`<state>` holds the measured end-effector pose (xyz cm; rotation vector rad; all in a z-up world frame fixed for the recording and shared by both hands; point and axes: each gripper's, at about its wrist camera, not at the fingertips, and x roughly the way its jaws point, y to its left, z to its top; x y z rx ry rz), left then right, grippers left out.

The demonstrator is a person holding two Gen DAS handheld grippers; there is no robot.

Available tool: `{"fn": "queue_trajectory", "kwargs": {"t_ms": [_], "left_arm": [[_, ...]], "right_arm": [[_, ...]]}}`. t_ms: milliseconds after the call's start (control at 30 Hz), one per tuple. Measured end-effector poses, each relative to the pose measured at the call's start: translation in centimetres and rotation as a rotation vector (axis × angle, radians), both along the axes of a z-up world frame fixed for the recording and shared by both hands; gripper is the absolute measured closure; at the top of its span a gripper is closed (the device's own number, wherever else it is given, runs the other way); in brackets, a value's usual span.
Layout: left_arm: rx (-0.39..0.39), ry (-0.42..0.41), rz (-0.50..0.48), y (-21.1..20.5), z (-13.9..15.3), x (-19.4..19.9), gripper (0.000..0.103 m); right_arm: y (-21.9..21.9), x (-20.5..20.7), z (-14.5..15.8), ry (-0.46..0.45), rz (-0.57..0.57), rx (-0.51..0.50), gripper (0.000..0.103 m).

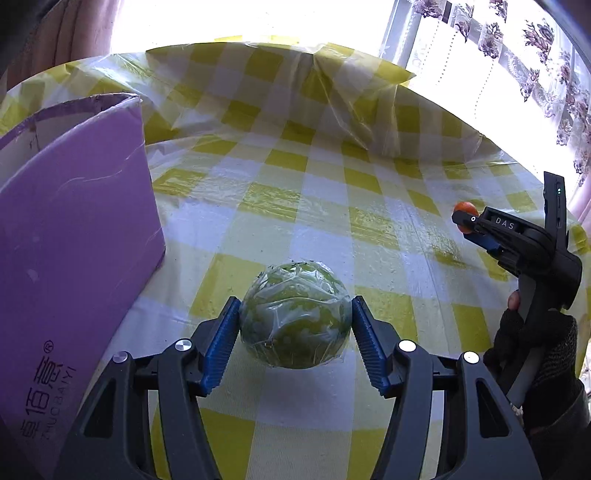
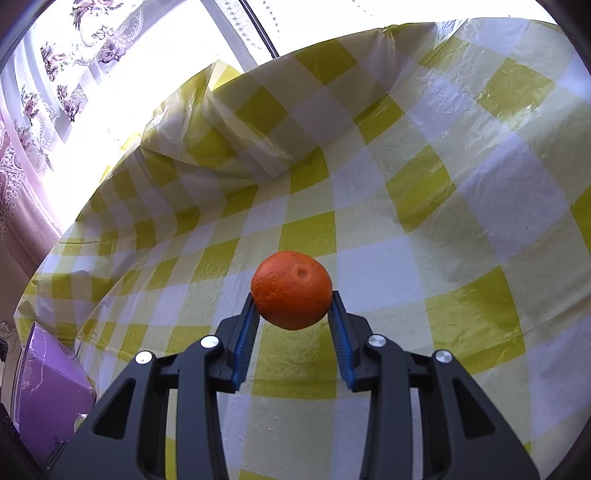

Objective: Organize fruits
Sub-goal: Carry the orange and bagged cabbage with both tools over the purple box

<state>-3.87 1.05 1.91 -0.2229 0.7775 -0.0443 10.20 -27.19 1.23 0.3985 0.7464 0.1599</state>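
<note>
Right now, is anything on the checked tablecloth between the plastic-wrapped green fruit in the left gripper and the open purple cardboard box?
Nothing visible: only bare tablecloth lies between the wrapped green fruit and the purple box.

The purple box (image 1: 74, 236) was cut off by the left and bottom edges of the left wrist view; its interior could not be seen. In the right wrist view only a corner of it showed. The orange (image 1: 464, 214) was largely hidden behind the right gripper (image 1: 466, 221). The window (image 1: 258, 18) was overexposed. The gloved hand (image 1: 535, 354) ran out of frame.
</note>
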Motion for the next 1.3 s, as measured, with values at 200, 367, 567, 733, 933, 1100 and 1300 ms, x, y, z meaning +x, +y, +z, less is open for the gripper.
{"fn": "queue_trajectory", "kwargs": {"t_ms": [200,367,567,733,933,1100,1300], "left_arm": [[-0.059,-0.008,-0.006,1.2,-0.3,-0.1,0.045],[-0.078,-0.016,-0.004,1.5,-0.2,-0.1,0.045],[-0.071,-0.032,-0.015,1.3,-0.1,-0.3,0.045],[-0.058,-0.047,-0.015,1.2,0.0,-0.5,0.045],[-0.013,-0.072,-0.021,0.6,0.4,-1.1,0.045],[0.003,-0.079,-0.005,0.9,0.6,-2.2,0.045],[0.032,-0.105,0.014,1.6,1.4,-4.8,0.045]], "right_arm": [[0.4,-0.5,0.1,0.006,-0.004,-0.031,0.065],[3.2,-5.5,0.1,0.018,0.025,-0.044,0.065],[5.9,-11.4,0.2,0.024,0.068,-0.085,0.065],[7.3,-14.2,0.2,0.032,0.091,-0.121,0.065],[8.6,-16.0,0.4,0.024,0.105,-0.161,0.065],[8.7,-16.8,0.5,0.022,0.093,-0.16,0.065],[8.8,-18.3,1.2,-0.017,0.079,-0.16,0.065]]}}
